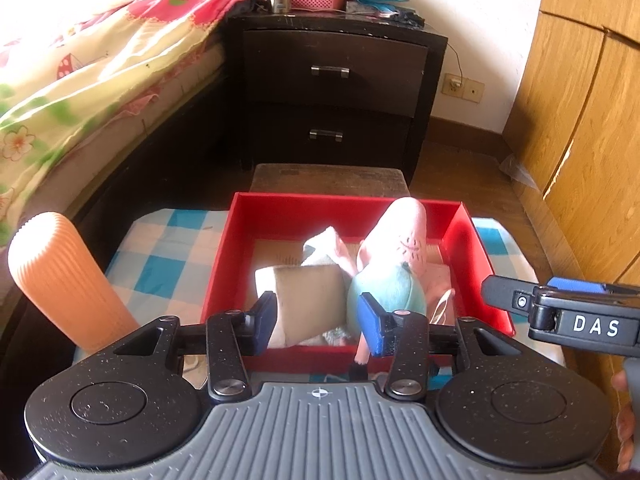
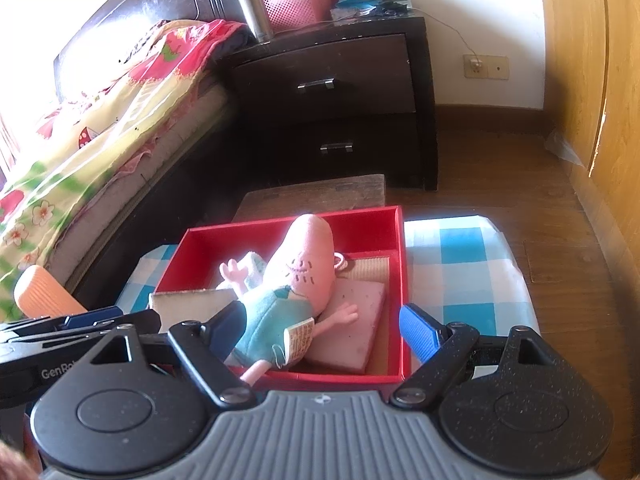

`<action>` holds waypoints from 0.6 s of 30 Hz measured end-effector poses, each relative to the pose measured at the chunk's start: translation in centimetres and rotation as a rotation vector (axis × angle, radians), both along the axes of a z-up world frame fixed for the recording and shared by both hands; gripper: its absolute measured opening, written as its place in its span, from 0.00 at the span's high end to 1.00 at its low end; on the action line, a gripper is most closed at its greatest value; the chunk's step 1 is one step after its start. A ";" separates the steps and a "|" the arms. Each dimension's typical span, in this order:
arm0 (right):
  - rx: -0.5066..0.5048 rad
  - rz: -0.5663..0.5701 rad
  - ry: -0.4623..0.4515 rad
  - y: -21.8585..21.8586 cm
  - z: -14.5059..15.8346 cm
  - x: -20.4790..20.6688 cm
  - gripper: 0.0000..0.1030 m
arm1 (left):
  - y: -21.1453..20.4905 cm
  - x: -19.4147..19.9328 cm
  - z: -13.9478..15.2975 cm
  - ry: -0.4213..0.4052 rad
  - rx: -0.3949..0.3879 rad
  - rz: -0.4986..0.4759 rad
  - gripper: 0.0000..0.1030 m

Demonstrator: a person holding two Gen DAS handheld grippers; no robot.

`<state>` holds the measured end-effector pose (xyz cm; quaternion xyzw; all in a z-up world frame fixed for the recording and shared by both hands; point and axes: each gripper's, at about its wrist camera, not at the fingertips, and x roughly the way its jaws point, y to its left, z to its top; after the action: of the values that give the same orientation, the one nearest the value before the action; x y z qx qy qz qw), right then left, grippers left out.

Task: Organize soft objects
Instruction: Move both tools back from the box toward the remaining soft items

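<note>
A red box stands on a blue-and-white checked cloth. In it lies a pink plush doll in a teal dress, leaning on a beige foam block and a pink foam pad. A small white-and-teal cloth sits behind them. My left gripper hovers over the box's near edge, its jaws apart around the beige block and the doll's body without pressing on either. My right gripper stands wide open over the doll's legs and grips nothing.
An orange ribbed cylinder stands at the cloth's left edge, beside the bed. A brown stool and a dark nightstand are behind the box. A wooden wardrobe lines the right side.
</note>
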<state>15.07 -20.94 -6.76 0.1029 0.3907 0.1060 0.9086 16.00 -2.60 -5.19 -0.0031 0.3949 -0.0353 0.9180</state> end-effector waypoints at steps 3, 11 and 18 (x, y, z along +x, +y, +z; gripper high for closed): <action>-0.011 0.007 0.005 -0.1 -0.2 -0.6 0.39 | 0.2 -0.6 -0.3 0.013 0.010 -0.005 0.53; -0.021 0.026 0.023 0.0 -0.8 -2.1 0.39 | 1.0 -2.5 -0.7 0.055 -0.013 -0.030 0.50; -0.047 0.075 0.045 1.1 -1.7 -3.6 0.39 | 1.4 -4.1 -2.3 0.123 -0.001 -0.056 0.50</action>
<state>11.49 -19.80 -8.44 0.0689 0.4170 0.1285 0.8971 11.89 -1.24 -7.54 0.0054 0.4503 -0.0611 0.8908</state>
